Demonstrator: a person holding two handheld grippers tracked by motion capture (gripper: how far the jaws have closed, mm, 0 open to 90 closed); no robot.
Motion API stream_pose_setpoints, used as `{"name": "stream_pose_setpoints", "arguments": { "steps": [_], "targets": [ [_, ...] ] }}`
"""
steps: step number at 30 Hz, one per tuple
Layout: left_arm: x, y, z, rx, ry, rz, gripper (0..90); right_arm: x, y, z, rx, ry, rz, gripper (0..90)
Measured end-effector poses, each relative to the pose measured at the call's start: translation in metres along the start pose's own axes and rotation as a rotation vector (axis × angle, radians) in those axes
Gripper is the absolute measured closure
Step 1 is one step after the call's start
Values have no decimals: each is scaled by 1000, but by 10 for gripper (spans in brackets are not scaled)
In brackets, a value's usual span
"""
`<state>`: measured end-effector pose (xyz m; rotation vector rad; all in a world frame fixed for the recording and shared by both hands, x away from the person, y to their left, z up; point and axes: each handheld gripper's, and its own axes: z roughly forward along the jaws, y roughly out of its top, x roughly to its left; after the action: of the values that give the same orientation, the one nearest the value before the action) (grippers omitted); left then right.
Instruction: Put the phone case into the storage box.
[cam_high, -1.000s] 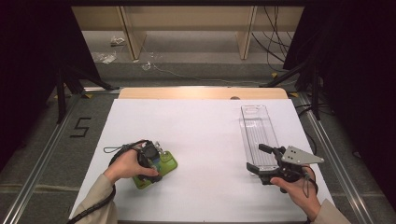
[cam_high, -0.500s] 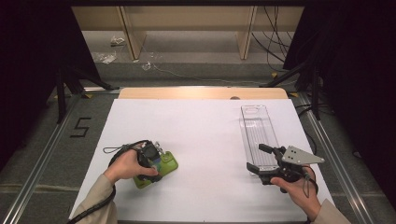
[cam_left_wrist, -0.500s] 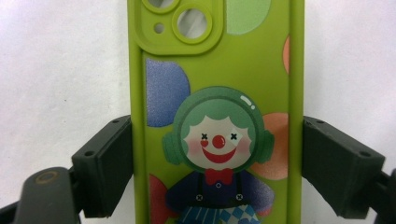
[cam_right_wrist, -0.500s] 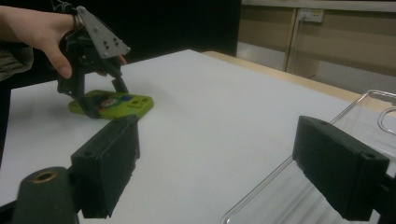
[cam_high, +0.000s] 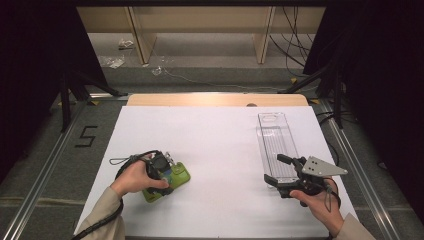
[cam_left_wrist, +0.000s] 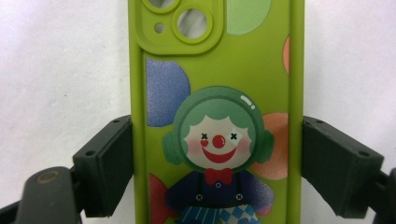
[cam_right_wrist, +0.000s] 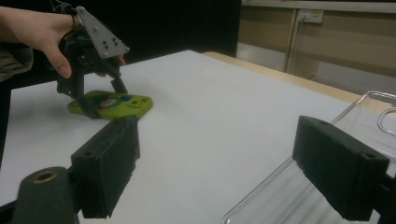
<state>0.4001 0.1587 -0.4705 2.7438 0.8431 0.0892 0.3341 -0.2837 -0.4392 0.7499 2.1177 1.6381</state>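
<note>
At the near left of the counter (cam_high: 220, 150), the left gripper (cam_high: 165, 176) stands over a green phone case (cam_high: 176, 177) that lies flat, printed side up. In the left gripper view the case (cam_left_wrist: 217, 116) runs lengthwise between the jaws; the left jaw sits against its edge, the right jaw just beside the other edge, and whether it presses there I cannot tell. The jaws have just been closing a little, with the case between them. That view also gives the clown print and the camera cut-out at the case's far end, which the high view leaves too small to read.

At the near right, the right gripper (cam_high: 281, 172) is held in the person's hand (cam_high: 320, 205) with jaws wide and nothing between them. They stand at the near end of a clear phone case (cam_high: 276, 145), which lies flat and stretches away toward the counter's far right. The right gripper view shows this clear case (cam_right_wrist: 299, 196) under the right-hand jaw, and the left gripper (cam_right_wrist: 99, 100) farther off on the green case (cam_right_wrist: 119, 105).

Between the two cases the white counter lies bare, and the green case sits well in from the left edge.
</note>
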Motion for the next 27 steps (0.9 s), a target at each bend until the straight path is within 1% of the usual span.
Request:
{"name": "stream_pose_setpoints", "arguments": {
  "steps": [4, 8, 18, 21, 27],
  "targets": [
    [0, -2, -1, -7, -2, -2, 162, 0, 0, 0, -1, -1, 1, 158],
    [-1, -2, -3, -22, 6, 3, 162, 0, 0, 0, 0, 0, 2, 158],
    [-7, 0, -10, -67, 23, 12, 162, 0, 0, 0, -1, -1, 2, 158],
    [-8, 0, -12, -81, 20, 14, 162, 0, 0, 0, 0, -1, 2, 158],
    [-11, 0, -15, -106, 27, 19, 162, 0, 0, 0, 0, 0, 3, 158]
  ]
}}
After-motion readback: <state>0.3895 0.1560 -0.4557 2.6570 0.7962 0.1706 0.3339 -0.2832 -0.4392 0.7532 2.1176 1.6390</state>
